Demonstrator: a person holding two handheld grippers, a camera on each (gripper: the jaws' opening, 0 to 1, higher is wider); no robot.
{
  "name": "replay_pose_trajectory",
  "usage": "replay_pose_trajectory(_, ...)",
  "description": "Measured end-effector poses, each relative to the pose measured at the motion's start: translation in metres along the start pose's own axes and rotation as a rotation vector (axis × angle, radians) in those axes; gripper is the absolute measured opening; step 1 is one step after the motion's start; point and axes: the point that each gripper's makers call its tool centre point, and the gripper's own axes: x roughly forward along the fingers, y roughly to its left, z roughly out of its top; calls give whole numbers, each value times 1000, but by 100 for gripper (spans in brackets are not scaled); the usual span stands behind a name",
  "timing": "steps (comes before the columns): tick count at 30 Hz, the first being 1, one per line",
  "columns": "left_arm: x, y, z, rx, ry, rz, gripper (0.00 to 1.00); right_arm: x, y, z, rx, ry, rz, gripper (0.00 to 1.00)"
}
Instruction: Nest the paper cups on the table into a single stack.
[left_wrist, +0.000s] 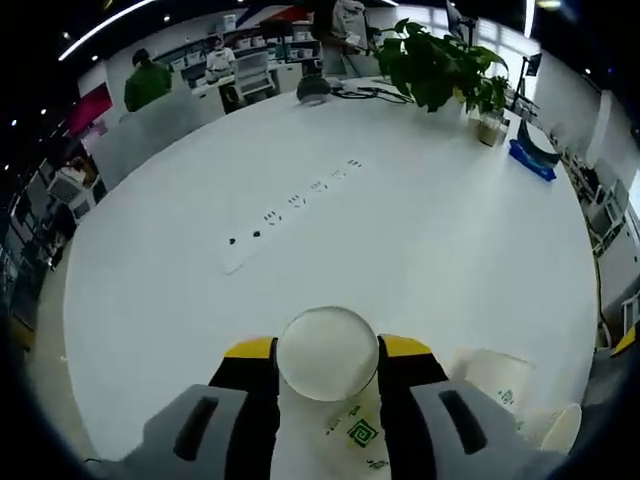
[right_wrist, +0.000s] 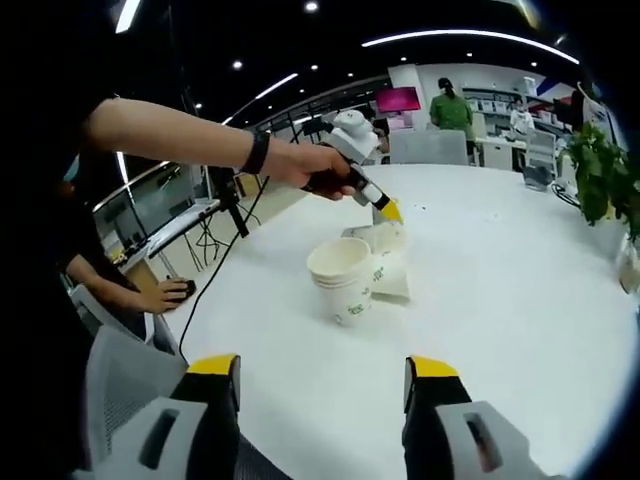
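The left gripper view looks steeply down and forward across the round white table (left_wrist: 420, 240), very close over a paper cup (left_wrist: 328, 353) at bottom centre, toward a potted plant (left_wrist: 437, 62) at upper right. The right gripper view sits farther back, off the table edge (right_wrist: 330, 400), facing a cup stack (right_wrist: 343, 280) at mid-frame. Both share the table, the plant (right_wrist: 600, 175) and a green-shirted person (left_wrist: 147, 82) (right_wrist: 451, 107).

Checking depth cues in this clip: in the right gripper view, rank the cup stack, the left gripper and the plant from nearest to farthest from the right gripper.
1. Cup stack: upright on the table, straight ahead of the right gripper.
2. Left gripper: just behind the stack, holding a cup.
3. Plant: far right, across the table.
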Motion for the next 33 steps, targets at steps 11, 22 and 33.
replay_pose_trajectory(11,-55,18,6,-43,-96,18,36,0,-16,24,-13,-34,-13,65)
replay_pose_trajectory(22,-96,41,-12,-42,-114,42,36,12,2,46,-73,-44,48,63)
replay_pose_trajectory(33,-141,29,-39,-50,-144,42,36,18,16,60,-98,-62,86,61)
